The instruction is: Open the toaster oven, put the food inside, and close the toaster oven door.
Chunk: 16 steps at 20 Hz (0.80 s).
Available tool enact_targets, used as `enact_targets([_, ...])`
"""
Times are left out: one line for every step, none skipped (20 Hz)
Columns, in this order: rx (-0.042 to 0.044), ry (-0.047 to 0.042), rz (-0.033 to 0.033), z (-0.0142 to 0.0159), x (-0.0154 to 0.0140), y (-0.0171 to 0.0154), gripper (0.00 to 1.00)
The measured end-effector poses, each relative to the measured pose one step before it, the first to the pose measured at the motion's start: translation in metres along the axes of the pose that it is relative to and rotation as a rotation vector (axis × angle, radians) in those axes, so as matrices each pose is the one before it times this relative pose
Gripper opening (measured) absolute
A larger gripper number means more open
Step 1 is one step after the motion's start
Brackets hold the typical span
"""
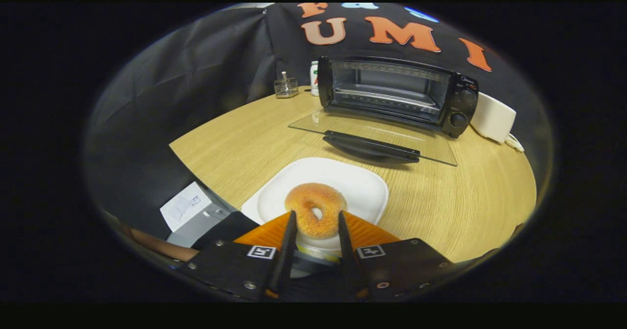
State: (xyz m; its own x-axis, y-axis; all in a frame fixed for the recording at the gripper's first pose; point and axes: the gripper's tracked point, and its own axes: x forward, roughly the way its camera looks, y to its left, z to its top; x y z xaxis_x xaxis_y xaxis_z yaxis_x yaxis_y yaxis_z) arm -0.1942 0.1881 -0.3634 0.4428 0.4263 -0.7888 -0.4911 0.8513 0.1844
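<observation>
One of the task's three steps reads as done: the toaster oven (399, 94) stands at the far side of the wooden table (465, 206) with its glass door (372, 140) folded down flat toward the viewer, handle (371, 144) uppermost, and the cavity with its wire rack (387, 101) open to view and holding nothing. The step in hand is the second, taking up the food. A sugared doughnut (315, 214) lies on a white plate (362, 187) just short of the lowered door. The gripper (317, 220) has its two fingers set either side of the doughnut's near half, the gap between them about as wide as that half of the ring; each finger appears to touch the doughnut's flank, though whether both are actually pressing cannot be told from this view. The doughnut sits on the plate, not lifted. In my judgement the next move calls for a firm but light close, since the food looks soft and would deform or crumble under a hard squeeze, then a lift clear of the plate rim and a forward carry over the door's handle onto the rack. The door glass lies low across that path and should not be struck. Beyond the oven stand a small wire holder (286, 87), a can (314, 78) and a white appliance (492, 117), all clear of the route.
</observation>
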Motion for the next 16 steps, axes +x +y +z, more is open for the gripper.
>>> enact_targets([0.02916, -0.00994, -0.00838, 0.00250, 0.00117, -0.00161, 0.39])
enact_targets([0.02691, -0.01051, -0.01397, 0.00335, 0.00029, -0.00399, 0.29])
enact_targets([0.01831, -0.00875, -0.00013, 0.00203, 0.00242, -0.00087, 0.28])
enact_targets([0.01610, -0.00635, 0.00607, 0.00230, -0.00072, 0.00027, 0.26])
enact_targets([0.01707, -0.02095, 0.00711, 0.00443, -0.00184, 0.00071, 0.25])
enact_targets([0.01438, -0.02102, 0.00951, 0.00670, -0.00109, 0.00276, 0.24])
enact_targets([0.01714, -0.02257, 0.01027, 0.00504, -0.00110, 0.00263, 0.24])
enact_targets([0.02017, -0.02117, 0.00621, 0.00721, 0.00064, 0.00179, 0.24])
enact_targets([0.02262, -0.01639, 0.00764, 0.00605, 0.00089, 0.00169, 0.24])
enact_targets([0.02915, -0.01969, 0.00677, 0.00763, 0.00183, 0.00131, 0.24])
enact_targets([0.03097, -0.01548, 0.01071, 0.00682, 0.00179, 0.00227, 0.24])
enact_targets([0.03503, -0.01915, 0.01009, 0.00732, 0.00272, 0.00183, 0.24])
enact_targets([0.03681, -0.01563, 0.01000, 0.00709, 0.00315, 0.00199, 0.24])
enact_targets([0.04178, -0.01702, 0.01088, 0.00768, 0.00435, 0.00151, 0.24])
enact_targets([0.04531, -0.01766, 0.00844, 0.00846, 0.00477, 0.00125, 0.24])
enact_targets([0.04198, -0.01718, 0.00798, 0.00764, 0.00420, 0.00022, 0.23])
